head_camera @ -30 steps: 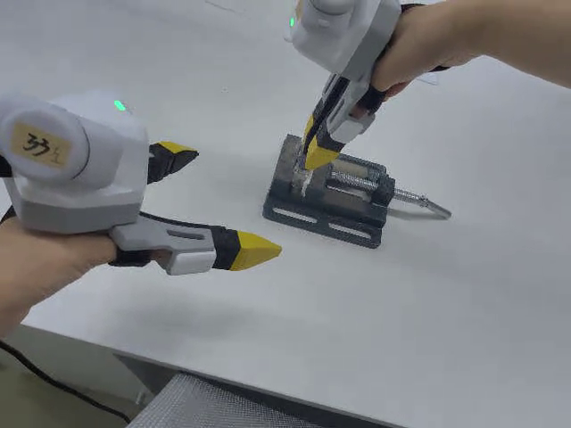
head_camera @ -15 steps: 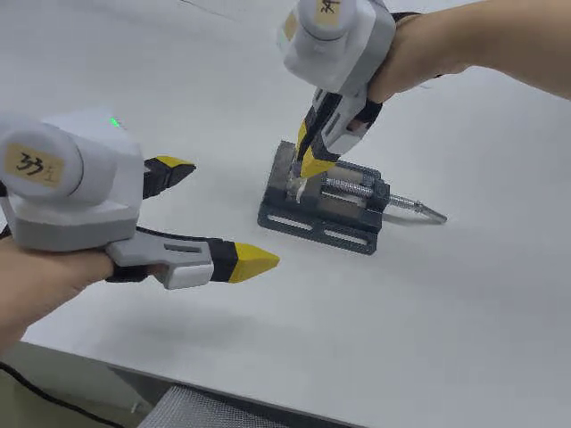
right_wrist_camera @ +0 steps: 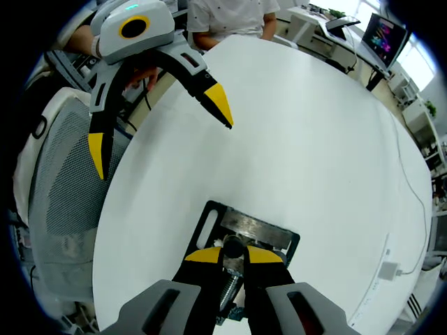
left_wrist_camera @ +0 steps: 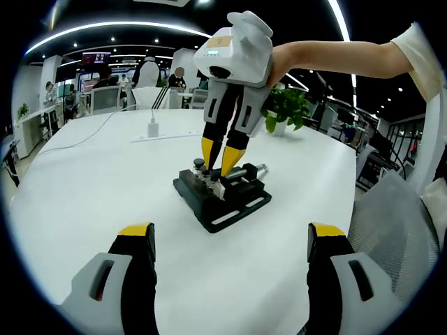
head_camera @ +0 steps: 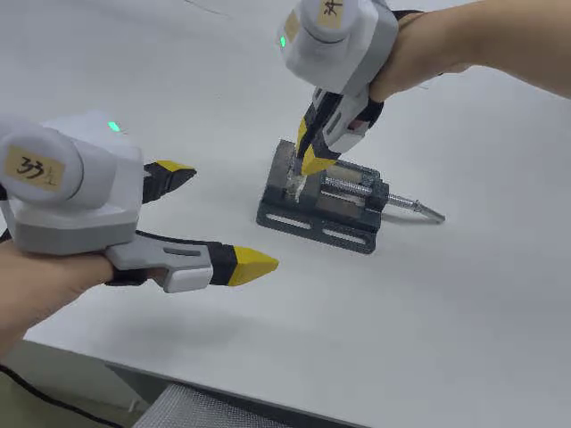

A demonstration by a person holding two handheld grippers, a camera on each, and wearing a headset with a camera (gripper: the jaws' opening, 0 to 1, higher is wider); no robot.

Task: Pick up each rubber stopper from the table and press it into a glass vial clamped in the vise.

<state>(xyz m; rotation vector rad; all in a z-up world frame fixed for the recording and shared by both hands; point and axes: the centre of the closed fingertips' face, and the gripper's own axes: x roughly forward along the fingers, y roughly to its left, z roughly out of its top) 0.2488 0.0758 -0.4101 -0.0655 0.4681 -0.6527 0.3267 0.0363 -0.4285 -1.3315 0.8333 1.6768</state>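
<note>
At left, the left hand-held gripper [head_camera: 219, 216] is held released, its jaws spread wide above the white worktop [head_camera: 446, 312]. At centre, the right hand-held gripper [head_camera: 308, 160] is pointed down into the vise [head_camera: 352, 223], where a glass vial [head_camera: 293, 190] is clamped. The dark rubber stopper [right_wrist_camera: 232, 248] is made out in the right gripper view, clenched between the yellow tips over the vise. An open office is taken in by the left gripper view, with a potted plant [left_wrist_camera: 288, 112], ceiling light strips [left_wrist_camera: 140, 26] and a white charger [left_wrist_camera: 152, 128] on the worktop. A mesh chair [right_wrist_camera: 59, 181] is caught by the right gripper view.
</note>
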